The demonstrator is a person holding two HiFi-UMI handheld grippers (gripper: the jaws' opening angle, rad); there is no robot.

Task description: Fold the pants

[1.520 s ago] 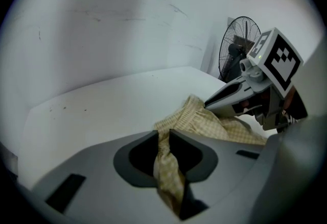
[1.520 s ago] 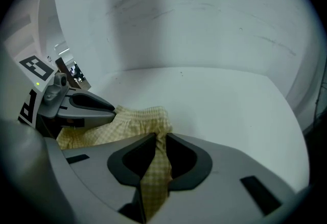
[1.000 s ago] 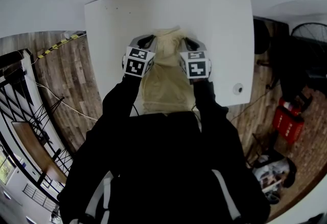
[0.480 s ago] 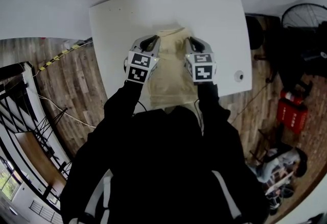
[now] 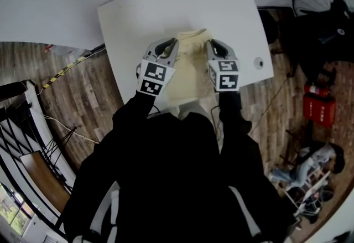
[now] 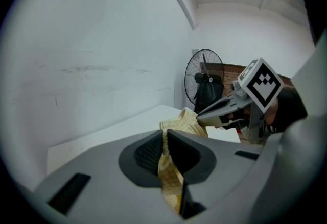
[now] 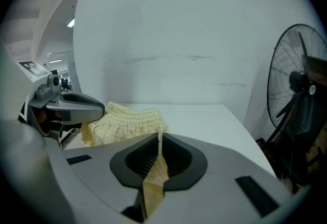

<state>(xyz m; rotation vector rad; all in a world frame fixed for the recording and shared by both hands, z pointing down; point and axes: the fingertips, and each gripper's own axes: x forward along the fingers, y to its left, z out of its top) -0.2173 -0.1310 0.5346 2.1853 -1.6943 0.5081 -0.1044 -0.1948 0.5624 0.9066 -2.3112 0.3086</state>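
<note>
Pale yellow checked pants (image 5: 191,65) lie on the white table (image 5: 138,20), their elastic waistband at the far end (image 7: 134,114). My left gripper (image 5: 172,44) is shut on a strip of the pants' fabric (image 6: 168,174) at the left side. My right gripper (image 5: 211,44) is shut on the fabric (image 7: 154,179) at the right side. Both grippers hold the cloth off the table, a short way apart. The near part of the pants is hidden behind my arms in the head view.
A standing fan (image 7: 299,95) is at the right past the table edge. A small round fitting (image 5: 258,62) sits near the table's right corner. A red crate (image 5: 318,108) stands on the wooden floor, and a white wall lies behind the table.
Both grippers have moved toward the far end of the table with the fabric, and the visible length of pants has shortened. The head view has shifted.
</note>
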